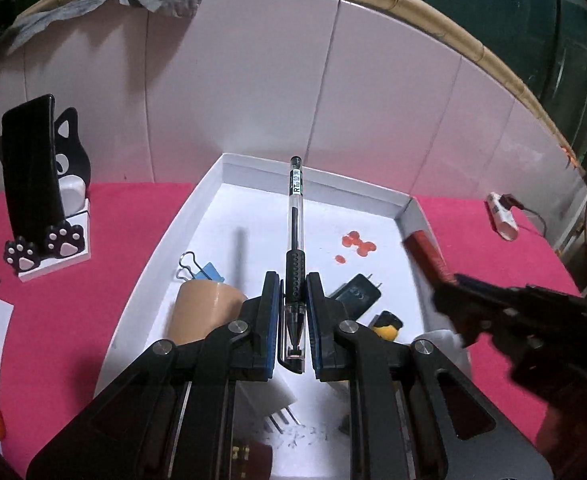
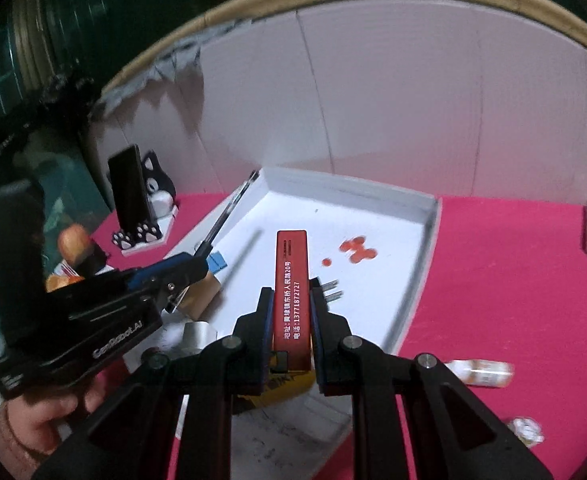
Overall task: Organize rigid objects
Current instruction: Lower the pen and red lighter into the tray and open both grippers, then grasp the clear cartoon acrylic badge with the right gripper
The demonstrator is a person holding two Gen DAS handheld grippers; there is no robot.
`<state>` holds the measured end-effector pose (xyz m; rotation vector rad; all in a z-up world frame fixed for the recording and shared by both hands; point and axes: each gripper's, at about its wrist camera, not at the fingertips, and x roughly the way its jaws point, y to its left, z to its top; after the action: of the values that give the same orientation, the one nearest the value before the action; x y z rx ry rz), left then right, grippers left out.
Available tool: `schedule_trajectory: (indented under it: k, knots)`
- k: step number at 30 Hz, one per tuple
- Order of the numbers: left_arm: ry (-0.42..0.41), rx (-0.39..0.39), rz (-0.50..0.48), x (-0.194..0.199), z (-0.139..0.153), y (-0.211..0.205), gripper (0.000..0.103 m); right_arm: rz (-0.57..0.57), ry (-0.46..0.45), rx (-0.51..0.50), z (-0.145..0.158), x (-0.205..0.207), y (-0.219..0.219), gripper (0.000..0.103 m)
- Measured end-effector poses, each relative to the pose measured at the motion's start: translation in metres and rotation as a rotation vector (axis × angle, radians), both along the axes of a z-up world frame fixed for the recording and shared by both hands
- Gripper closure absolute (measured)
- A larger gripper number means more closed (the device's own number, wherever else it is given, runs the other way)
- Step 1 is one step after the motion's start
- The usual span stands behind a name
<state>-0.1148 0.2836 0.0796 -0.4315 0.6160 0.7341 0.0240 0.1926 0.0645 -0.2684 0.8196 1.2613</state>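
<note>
In the left wrist view, the left gripper [image 1: 293, 300] is seen clenched on one pen [image 1: 296, 240], held above the white tray [image 1: 213, 176] on the pink desk [image 1: 93, 240]; a tape roll [image 1: 203, 308], a blue binder clip [image 1: 203, 270] and a black charger [image 1: 355, 292] lie in the tray, partly hidden by the fingers [image 1: 271, 320].

In the right wrist view, the right gripper [image 2: 291, 320] is seen grasping one red bar [image 2: 290, 292] with white print, blurred in the other view. A small bottle [image 2: 481, 372] is seen only here, on the desk at the near right.

A clear-barrelled pen [image 1: 296, 236] with black ink core and dotted black grip lies over the shallow white cardboard tray [image 1: 161, 248] — red blotches [image 1: 356, 243] stain its far right floor. A flat red bar [image 2: 290, 296] carries white lettering. The tablecloth [image 1: 93, 264] is magenta; far left, a black-and-white cat-shaped phone stand [image 1: 67, 184] shows paw prints.
</note>
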Motion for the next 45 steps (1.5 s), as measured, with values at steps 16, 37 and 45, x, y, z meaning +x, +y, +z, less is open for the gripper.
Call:
schedule_trajectory:
  k: [16,37,45]
  knots:
    - [0.045,0.047,0.072,-0.001,0.001,-0.001,0.073,-0.035,-0.059,0.03,0.002,0.001,-0.005,0.03]
    - [-0.025,0.108,-0.087,0.028,0.021,-0.08,0.006,-0.364,-0.06,-0.11,-0.041,0.12,-0.165,0.0]
    - [0.047,0.085,-0.203,0.06,0.013,-0.095,0.006,-0.256,-0.063,-0.175,-0.059,0.106,-0.139,0.012]
